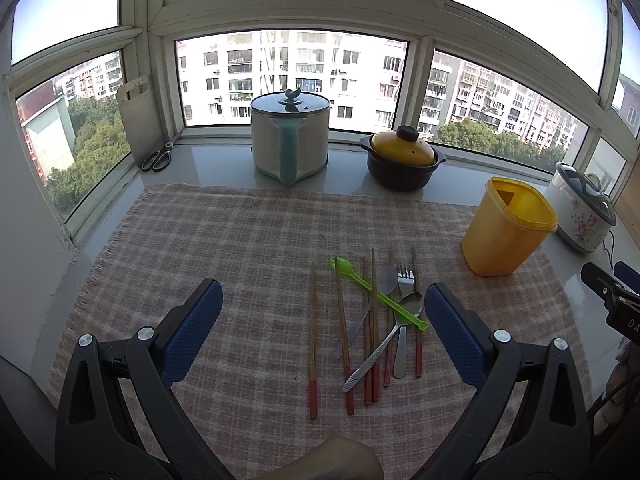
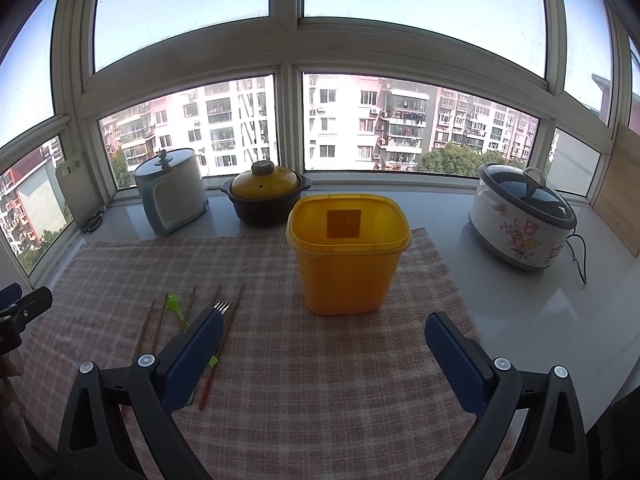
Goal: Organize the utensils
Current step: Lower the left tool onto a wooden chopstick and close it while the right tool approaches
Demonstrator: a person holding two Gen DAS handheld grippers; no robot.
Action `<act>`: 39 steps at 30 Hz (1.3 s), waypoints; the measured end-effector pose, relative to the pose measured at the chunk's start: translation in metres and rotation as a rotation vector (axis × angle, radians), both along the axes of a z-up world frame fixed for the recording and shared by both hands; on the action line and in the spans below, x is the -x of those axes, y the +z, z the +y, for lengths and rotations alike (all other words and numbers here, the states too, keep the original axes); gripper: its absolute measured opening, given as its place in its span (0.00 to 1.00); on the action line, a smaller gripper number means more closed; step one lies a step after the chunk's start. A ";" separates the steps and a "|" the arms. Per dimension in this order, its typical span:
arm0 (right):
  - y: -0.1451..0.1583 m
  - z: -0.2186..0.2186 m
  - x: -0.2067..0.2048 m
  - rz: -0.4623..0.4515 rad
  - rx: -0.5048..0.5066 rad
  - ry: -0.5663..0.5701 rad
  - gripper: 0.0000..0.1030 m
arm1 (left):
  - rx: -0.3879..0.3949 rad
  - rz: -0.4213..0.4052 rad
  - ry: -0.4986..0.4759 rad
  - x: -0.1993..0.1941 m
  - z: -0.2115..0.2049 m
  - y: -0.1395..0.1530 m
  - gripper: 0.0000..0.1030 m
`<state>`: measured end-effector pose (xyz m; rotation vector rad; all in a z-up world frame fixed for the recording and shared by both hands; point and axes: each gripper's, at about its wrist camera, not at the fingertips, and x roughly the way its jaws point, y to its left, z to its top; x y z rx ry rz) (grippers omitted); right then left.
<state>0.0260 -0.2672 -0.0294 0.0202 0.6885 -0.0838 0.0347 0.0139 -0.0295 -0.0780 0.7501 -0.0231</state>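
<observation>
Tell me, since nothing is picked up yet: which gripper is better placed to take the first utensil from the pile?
Left, probably. The left gripper is open with the utensil pile between its fingers. The right gripper faces the yellow container, pile off to its left.

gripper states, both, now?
Left gripper: open, holding nothing.
Right gripper: open, holding nothing.

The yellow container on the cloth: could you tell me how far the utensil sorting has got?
Nothing looks done: the yellow container appears empty. Nothing is in hand either; the left gripper and right gripper are both open. Everything is left: the chopsticks, green spoon, fork and metal spoons lie piled on the checked cloth.
</observation>
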 end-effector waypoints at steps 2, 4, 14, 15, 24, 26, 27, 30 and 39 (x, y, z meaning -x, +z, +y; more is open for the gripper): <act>-0.002 0.002 -0.002 0.007 -0.005 0.010 0.98 | -0.009 0.011 -0.008 -0.002 0.004 -0.006 1.00; -0.005 0.004 -0.006 0.015 -0.006 0.020 0.96 | -0.008 0.028 -0.025 -0.006 0.009 -0.013 1.00; -0.023 0.011 -0.017 0.018 -0.035 0.092 0.95 | 0.109 0.176 -0.064 -0.024 0.036 -0.061 0.59; -0.025 0.012 -0.019 0.025 -0.042 0.099 0.95 | 0.130 0.192 -0.072 -0.027 0.037 -0.066 0.55; -0.043 0.016 -0.046 0.117 -0.128 0.156 0.82 | 0.249 0.315 -0.097 -0.052 0.042 -0.106 0.31; -0.047 0.019 -0.052 0.137 -0.149 0.177 0.80 | 0.252 0.331 -0.096 -0.057 0.043 -0.113 0.28; -0.049 0.022 -0.055 0.144 -0.162 0.193 0.78 | 0.258 0.338 -0.100 -0.060 0.043 -0.116 0.27; -0.055 0.031 -0.065 0.173 -0.177 0.228 0.73 | 0.267 0.355 -0.094 -0.067 0.044 -0.124 0.26; -0.079 0.064 -0.107 0.290 -0.250 0.349 0.53 | 0.287 0.394 -0.094 -0.085 0.042 -0.144 0.17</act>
